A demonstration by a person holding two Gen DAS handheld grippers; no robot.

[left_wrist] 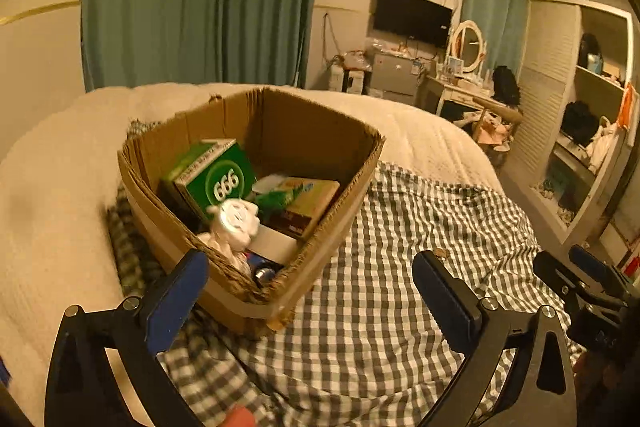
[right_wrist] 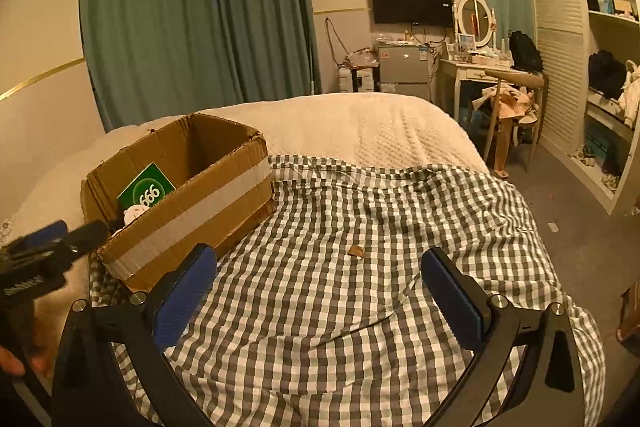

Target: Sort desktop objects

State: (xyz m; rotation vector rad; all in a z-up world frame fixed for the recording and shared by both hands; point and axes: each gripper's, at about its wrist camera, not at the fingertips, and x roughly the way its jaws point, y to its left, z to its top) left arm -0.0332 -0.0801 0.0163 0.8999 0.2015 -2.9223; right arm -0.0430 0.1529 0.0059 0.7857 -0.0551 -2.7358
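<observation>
With both tools spread and empty, the left tool (left_wrist: 310, 281) should be lowered squarely over the white item (left_wrist: 236, 223) in the cardboard box (left_wrist: 340, 227).

dim warm amber indoor light, heavy fisheye warp w/ black corners, slight blur.

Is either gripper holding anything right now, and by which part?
Nothing is held. The left gripper and the right gripper are both open with nothing between their fingers.
</observation>
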